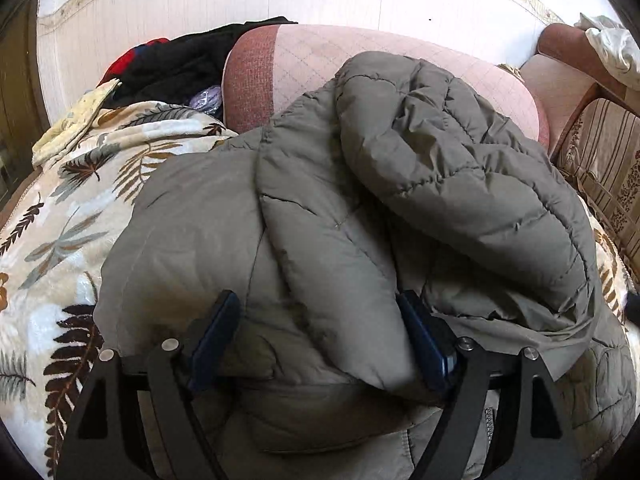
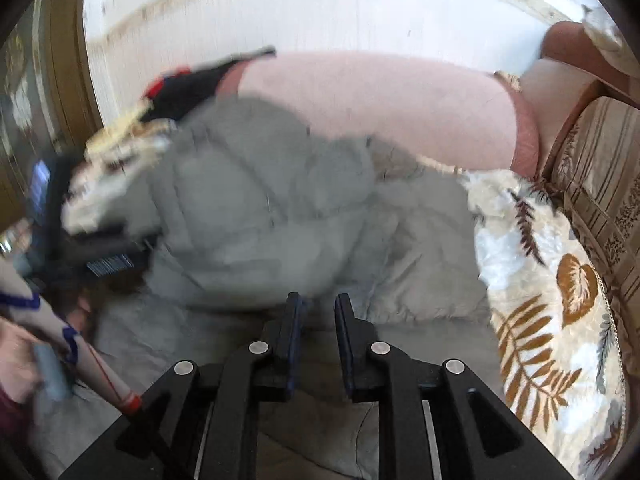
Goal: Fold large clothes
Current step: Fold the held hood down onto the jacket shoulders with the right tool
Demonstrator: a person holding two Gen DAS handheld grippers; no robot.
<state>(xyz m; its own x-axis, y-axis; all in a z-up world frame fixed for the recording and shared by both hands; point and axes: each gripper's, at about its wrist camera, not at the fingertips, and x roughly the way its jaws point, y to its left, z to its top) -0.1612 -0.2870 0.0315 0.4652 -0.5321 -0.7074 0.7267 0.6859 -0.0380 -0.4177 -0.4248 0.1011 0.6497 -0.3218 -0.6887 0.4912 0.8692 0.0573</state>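
Across the middle of the sofa seat, on a leaf-patterned blanket [image 1: 60, 216], lies the grey-green padded jacket [image 1: 328, 216], one puffy part folded over its far side and resting against the pink backrest [image 1: 320, 52]. Its near fold sits between the spread fingers of the left gripper [image 1: 320, 316]; whether the pads press it is unclear. Over the jacket's near edge, the right gripper [image 2: 318, 304] has its fingers nearly together, holding nothing. Dark clothes [image 1: 176, 68] are heaped at the sofa's far left end.
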